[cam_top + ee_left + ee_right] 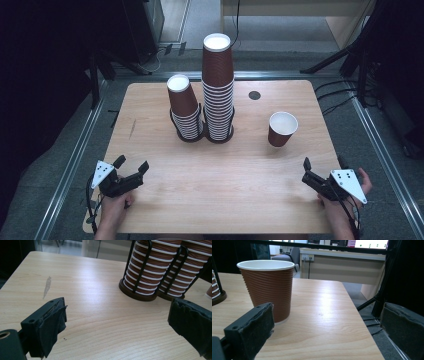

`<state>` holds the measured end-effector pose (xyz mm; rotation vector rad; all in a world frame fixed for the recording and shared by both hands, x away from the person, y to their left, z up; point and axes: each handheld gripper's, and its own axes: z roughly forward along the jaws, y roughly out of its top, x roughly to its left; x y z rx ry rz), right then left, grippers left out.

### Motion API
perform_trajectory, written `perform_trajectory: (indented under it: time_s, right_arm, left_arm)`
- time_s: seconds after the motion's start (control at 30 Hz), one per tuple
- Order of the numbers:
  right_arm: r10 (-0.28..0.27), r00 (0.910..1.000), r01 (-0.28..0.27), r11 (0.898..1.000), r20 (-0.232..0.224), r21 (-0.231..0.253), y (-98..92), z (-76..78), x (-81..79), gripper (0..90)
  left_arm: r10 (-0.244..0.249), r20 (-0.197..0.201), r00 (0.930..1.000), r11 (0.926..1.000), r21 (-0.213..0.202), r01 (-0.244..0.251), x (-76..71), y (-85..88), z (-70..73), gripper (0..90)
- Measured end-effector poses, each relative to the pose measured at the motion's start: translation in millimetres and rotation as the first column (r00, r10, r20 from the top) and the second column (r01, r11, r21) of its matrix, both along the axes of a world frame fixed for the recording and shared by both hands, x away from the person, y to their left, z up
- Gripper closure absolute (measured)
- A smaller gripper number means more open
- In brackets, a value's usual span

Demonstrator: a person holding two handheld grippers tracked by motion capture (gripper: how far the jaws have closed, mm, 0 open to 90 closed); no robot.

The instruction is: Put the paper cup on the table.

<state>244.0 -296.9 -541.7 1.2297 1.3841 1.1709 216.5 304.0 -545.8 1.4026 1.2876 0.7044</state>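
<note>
Single brown cup (282, 128) upright on the counter (225, 175), right of two stacks in a wire holder (202, 131) — likely kept there for neat nesting. Left tongs (131, 172) and right tongs (306, 172) both spread wide, empty, at the near edge.
</note>
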Motion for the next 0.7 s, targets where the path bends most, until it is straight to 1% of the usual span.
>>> perform_trajectory:
  time_s: [0.07, 0.1, 0.3, 0.37, 0.47, 0.5, 0.6, 0.7]
  right_arm:
    - [0.003, 1.0000, -0.003, 1.000, 0.002, 0.001, -3.7, -0.1, -3.0, 0.0]
    - [0.002, 1.0000, -0.002, 1.000, 0.005, -0.006, -5.7, -0.1, -4.5, 0.0]
    - [-0.012, 0.9997, 0.013, 1.000, 0.019, -0.012, -16.5, -0.6, -14.1, 0.0]
    - [-0.016, 0.9994, 0.016, 1.000, 0.031, -0.001, -19.6, -0.8, -18.0, 0.0]
    - [-0.016, 0.9981, 0.015, 1.000, 0.060, 0.025, -22.1, -1.6, -24.2, 0.0]
    - [-0.017, 0.9980, 0.016, 0.999, 0.061, 0.028, -22.3, -1.6, -25.5, 0.0]
    - [-0.016, 0.9975, 0.014, 1.000, 0.069, 0.022, -21.8, -1.8, -27.1, 0.0]
    - [0.000, 0.9972, -0.001, 1.000, 0.075, 0.006, -20.6, -2.1, -28.5, 0.0]
  left_arm:
    - [-0.001, 0.000, 1.0000, 1.0000, 0.002, 0.001, -0.1, 0.0, 0.0, 2.4]
    - [-0.001, 0.000, 1.0000, 1.0000, 0.003, 0.001, -0.1, -0.1, 0.0, 2.3]
    - [0.003, 0.000, 1.0000, 1.0000, 0.005, -0.003, -0.4, -0.4, -0.1, 2.3]
    - [0.005, 0.001, 1.0000, 1.0000, 0.007, -0.005, -0.8, -0.5, -0.1, 2.3]
    - [0.006, 0.000, 1.0000, 0.9999, 0.010, -0.006, -1.0, -1.1, -0.1, 2.3]
    - [0.007, -0.002, 1.0000, 0.9999, 0.012, -0.007, -1.0, -1.2, -0.1, 2.3]
    - [0.015, -0.006, 0.9999, 0.9999, 0.003, -0.015, 0.0, -0.3, -0.2, 2.3]
    - [0.025, -0.010, 0.9996, 0.9997, -0.005, -0.025, 0.3, 1.1, -0.3, 2.3]
